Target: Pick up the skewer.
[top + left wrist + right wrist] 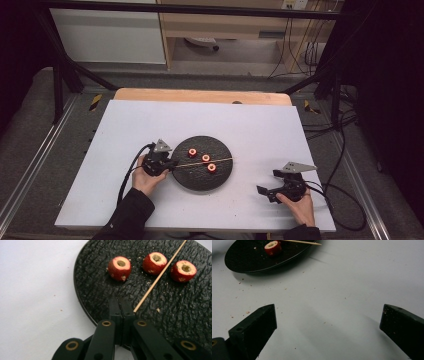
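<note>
My left tool (pixel 121 305) was clamped on the skewer's (pixel 160 276) near end; the stick ran away across the black plate (pixel 192 179) between three cored red fruit pieces (pixel 119 267). My right tool (pixel 267 192) gaped wide, well apart.

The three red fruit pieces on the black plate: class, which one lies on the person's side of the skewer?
The rightmost fruit piece, nearest the person. The other two sit beyond the skewer, which the left tongs hold.
</note>
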A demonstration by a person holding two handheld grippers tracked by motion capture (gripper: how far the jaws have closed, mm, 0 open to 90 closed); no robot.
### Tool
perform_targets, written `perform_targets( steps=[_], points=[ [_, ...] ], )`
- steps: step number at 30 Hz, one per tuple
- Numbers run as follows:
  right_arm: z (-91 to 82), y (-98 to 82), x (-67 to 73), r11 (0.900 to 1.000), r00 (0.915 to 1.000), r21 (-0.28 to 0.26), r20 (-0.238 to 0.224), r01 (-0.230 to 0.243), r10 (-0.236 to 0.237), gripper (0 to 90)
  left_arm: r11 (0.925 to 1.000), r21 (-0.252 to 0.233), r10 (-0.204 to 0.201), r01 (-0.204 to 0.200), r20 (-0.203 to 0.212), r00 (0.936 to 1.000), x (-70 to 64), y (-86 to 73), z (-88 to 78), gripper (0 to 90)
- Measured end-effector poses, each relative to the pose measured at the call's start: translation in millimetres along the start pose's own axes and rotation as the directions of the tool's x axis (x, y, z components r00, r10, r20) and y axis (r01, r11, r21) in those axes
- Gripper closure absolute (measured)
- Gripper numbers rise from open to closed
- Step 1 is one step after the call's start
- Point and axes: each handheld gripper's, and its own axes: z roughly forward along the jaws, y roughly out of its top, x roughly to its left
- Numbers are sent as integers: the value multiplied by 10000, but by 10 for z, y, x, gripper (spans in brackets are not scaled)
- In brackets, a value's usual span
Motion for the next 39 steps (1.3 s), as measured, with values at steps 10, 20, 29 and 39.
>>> perform_targets(
  steps=[10,20,29,39],
  points=[
    [-1,0,1,10000,10000,26,-21,-8,8,13,9981,238,552,-565,533,9970,-113,-76,-50,899],
    [4,-1,1,10000,10000,34,-20,-20,20,13,9933,13,1145,-1151,983,9886,-180,18,-90,727],
    [5,-2,2,10000,10000,33,-41,-7,8,13,9808,744,1704,-1805,1248,9774,-275,115,52,731],
    [9,-3,1,10000,10000,71,-77,1,0,13,9728,918,1995,-2127,1345,9706,-282,111,100,827]
  ],
)
